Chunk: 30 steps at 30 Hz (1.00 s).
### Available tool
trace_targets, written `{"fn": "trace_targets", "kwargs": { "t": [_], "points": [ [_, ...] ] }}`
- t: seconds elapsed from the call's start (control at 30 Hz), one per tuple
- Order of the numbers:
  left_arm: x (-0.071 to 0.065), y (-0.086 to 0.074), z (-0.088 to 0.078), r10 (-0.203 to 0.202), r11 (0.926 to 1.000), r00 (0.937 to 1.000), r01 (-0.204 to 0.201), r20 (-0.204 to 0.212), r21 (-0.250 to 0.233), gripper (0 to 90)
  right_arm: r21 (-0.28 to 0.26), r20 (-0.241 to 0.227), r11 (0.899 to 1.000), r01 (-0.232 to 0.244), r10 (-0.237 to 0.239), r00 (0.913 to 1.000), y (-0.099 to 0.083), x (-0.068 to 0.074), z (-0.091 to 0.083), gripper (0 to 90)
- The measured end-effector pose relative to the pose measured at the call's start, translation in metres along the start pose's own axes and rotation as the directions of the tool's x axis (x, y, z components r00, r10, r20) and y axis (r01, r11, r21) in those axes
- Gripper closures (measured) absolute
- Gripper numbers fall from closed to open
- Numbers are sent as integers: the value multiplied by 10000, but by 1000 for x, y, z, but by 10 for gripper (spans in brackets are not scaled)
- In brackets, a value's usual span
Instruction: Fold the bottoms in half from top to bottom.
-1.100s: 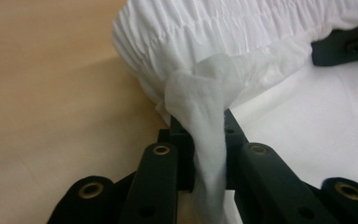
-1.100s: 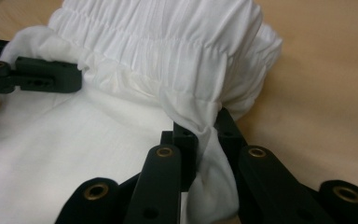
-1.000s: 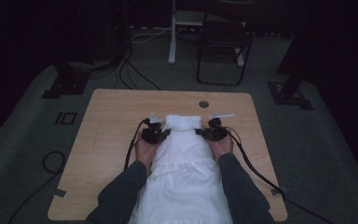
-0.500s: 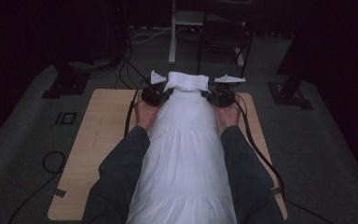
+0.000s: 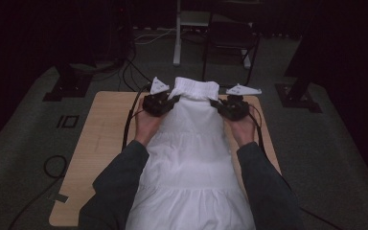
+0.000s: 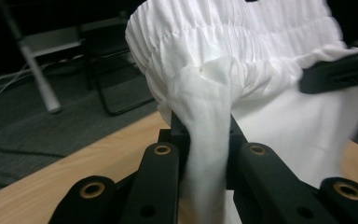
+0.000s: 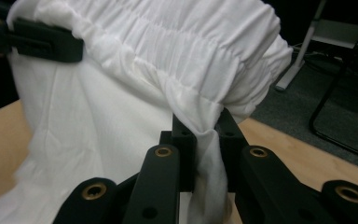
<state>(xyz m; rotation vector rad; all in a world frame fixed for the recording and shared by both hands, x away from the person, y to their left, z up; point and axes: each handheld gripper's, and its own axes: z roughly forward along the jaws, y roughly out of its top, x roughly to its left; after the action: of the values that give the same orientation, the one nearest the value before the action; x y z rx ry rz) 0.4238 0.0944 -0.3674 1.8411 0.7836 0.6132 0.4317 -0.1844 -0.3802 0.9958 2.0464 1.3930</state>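
The left gripper (image 5: pixel 165 103) pinches one side of the white skirt (image 5: pixel 191 143) near its stretchy top band. The right gripper (image 5: pixel 226 106) pinches the other side. The skirt hangs between them, held up above the wooden table (image 5: pixel 100 134). A dark chair (image 5: pixel 230 38) stands on the floor behind the table.

A dim recording studio or lab: a pale wooden table (image 5: pixel 100 139) stands on grey carpet (image 5: pixel 24 143), ringed by black stand bases (image 5: pixel 67 88), trailing cables (image 5: pixel 48 167) and a black metal-framed chair (image 5: pixel 230 43).
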Motion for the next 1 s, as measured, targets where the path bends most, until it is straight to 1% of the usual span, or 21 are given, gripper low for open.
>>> {"fn": "trace_targets", "kwargs": {
  "t": [0.07,0.1,0.13,0.23,0.27,0.3,0.33,0.4,0.43,0.5,0.53,0.6,0.63,0.7,0.73,0.8,0.87,0.9,0.93,0.97,1.0],
  "points": [
    [-13,-8,-17,43,9998,9996,-38,295,-180,820,-65,-388,9997,-221,218,9990,-10,7,-15,821],
    [-20,-12,-25,92,9998,9990,-85,426,-166,820,-140,-556,9995,-288,280,9981,-15,12,-22,820],
    [-27,-18,-34,213,9997,9985,-204,513,-166,818,-115,-673,9996,-276,268,9974,-20,17,-28,819],
    [-47,-39,-60,259,9996,9960,-248,850,-131,812,-68,-997,9999,-77,70,9950,-36,34,-47,817],
    [-52,-47,-68,126,9998,9951,-109,985,-182,812,-65,-1161,10000,13,-21,9932,-42,39,-53,815],
    [-57,-56,-75,14,9999,9932,-1,1165,-113,812,-48,-1368,10000,-28,21,9906,-49,46,-58,815],
    [-64,-64,-81,59,10000,9921,-67,1251,59,811,-16,-1487,10000,1,-4,9889,-57,52,-64,814],
    [-75,-81,-92,70,9997,9883,-105,1522,220,810,112,-1635,9997,204,-183,9864,-74,66,-74,812],
    [-80,-90,-97,111,9993,9869,-165,1607,322,810,175,-1727,9996,225,-191,9848,-84,72,-79,812],
    [-90,-107,-105,34,9988,9840,-121,1783,477,810,401,-1912,9991,171,-91,9815,-106,85,-87,810],
    [-96,-117,-107,-19,9983,9823,-89,1871,568,811,530,-1924,9983,249,-142,9812,-116,91,-90,810],
    [-108,-138,-108,-179,9954,9783,-19,2064,955,811,856,-1824,9954,424,-262,9829,-137,103,-95,809],
    [-114,-148,-108,-178,9930,9772,-75,2117,1182,809,1031,-1733,9934,508,-323,9843,-147,108,-98,808],
    [-120,-168,-106,-387,9857,9746,9,2207,1685,805,1422,-1756,9886,501,-246,9842,-166,115,-100,806],
    [-121,-177,-103,-443,9813,9758,23,2140,1924,803,1625,-1798,9855,484,-187,9835,-176,117,-99,804],
    [-121,-191,-96,-875,9681,9730,325,2138,2483,800,2056,-1961,9778,398,13,9806,-192,121,-95,801],
    [-123,-203,-88,-797,9569,9764,186,2005,2899,800,2470,-1986,9685,311,192,9799,-206,123,-88,800],
    [-122,-207,-84,-808,9507,9769,159,1980,3096,800,2620,-1957,9649,192,337,9801,-211,123,-85,801],
    [-121,-210,-80,-949,9452,9768,279,1919,3252,798,2780,-1904,9605,148,400,9809,-215,123,-81,799],
    [-119,-211,-77,-994,9427,9770,318,1887,3321,797,2951,-1860,9554,133,438,9816,-217,123,-77,797],
    [-118,-213,-75,-830,9415,9799,175,1813,3366,794,3069,-1790,9516,145,427,9829,-219,123,-74,797]
  ]
}}
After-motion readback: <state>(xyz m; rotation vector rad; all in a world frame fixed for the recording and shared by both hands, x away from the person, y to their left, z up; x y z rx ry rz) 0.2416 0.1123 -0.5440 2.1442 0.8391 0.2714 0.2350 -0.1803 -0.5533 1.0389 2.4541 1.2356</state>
